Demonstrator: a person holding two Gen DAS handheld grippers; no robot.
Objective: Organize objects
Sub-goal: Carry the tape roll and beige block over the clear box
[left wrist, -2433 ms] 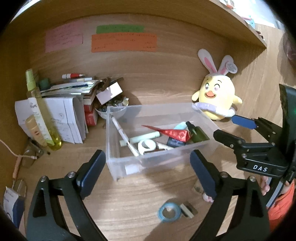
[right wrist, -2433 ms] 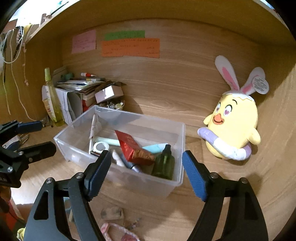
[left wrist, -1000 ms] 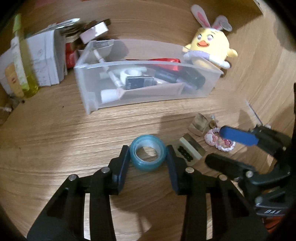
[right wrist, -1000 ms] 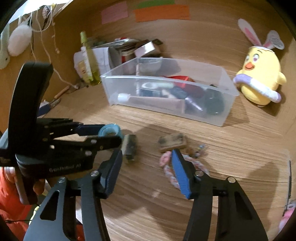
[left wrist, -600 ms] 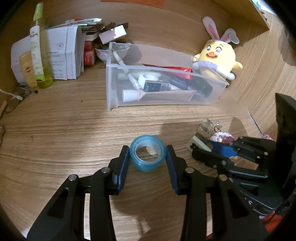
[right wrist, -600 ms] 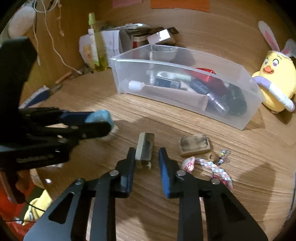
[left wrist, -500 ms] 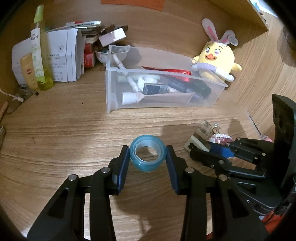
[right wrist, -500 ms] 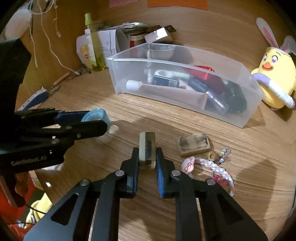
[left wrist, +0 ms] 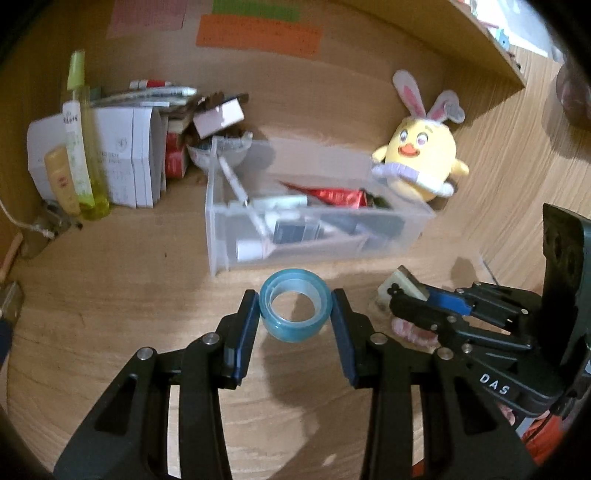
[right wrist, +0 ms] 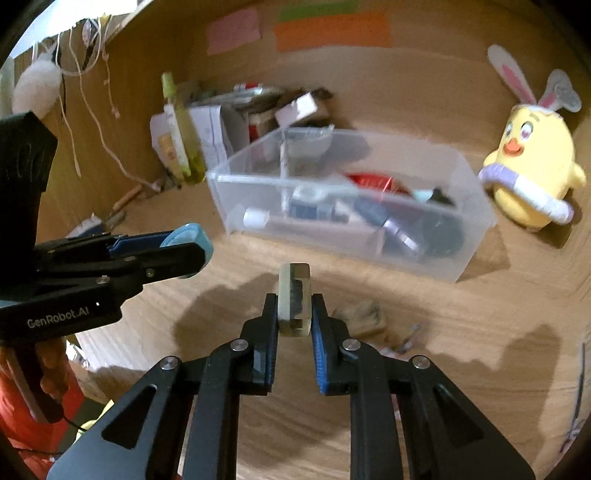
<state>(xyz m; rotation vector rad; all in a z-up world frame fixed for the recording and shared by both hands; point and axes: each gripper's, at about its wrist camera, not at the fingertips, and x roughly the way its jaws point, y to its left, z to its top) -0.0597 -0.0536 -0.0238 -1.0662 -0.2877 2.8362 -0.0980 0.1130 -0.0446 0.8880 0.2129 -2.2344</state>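
While left fingers (left wrist: 294, 314) clamp tape roll (left wrist: 293, 309) | right fingers (right wrist: 293, 314) clamp block (right wrist: 293, 300) | bin (left wrist: 402, 236) rim near

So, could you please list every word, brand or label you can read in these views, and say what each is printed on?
"DAS": on the body of the right claw, seen from the left wrist.
"GenRobot.AI": on the body of the left claw, seen from the right wrist.
Paper notes on the back wall: writing too blurred to read.
Tall yellow bottle and white boxes: print too small to read.
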